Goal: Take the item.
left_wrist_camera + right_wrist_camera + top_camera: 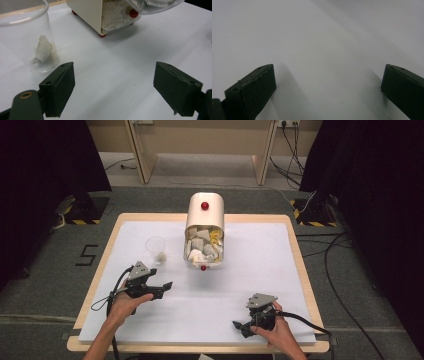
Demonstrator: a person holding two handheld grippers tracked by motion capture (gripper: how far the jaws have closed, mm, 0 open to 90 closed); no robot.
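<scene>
A person's forearms are entering from the bottom edge of the high view, cut off at the elbows. The left gripper (159, 287) is hovering with its jaws spread wide apart, holding nothing; the right gripper (242, 326) is likewise gaping open over bare white table covering (260, 265). A cream bin (204, 230) is lying tipped on its side mid-table, its opening showing crumpled paper scraps (202, 247) whose details are hard to make out. Just beside it, a clear plastic cup (30, 37) is standing upright, holding one crumpled white wad (43, 48). Dark curtains are flanking the room; cables are trailing across grey carpet.
</scene>
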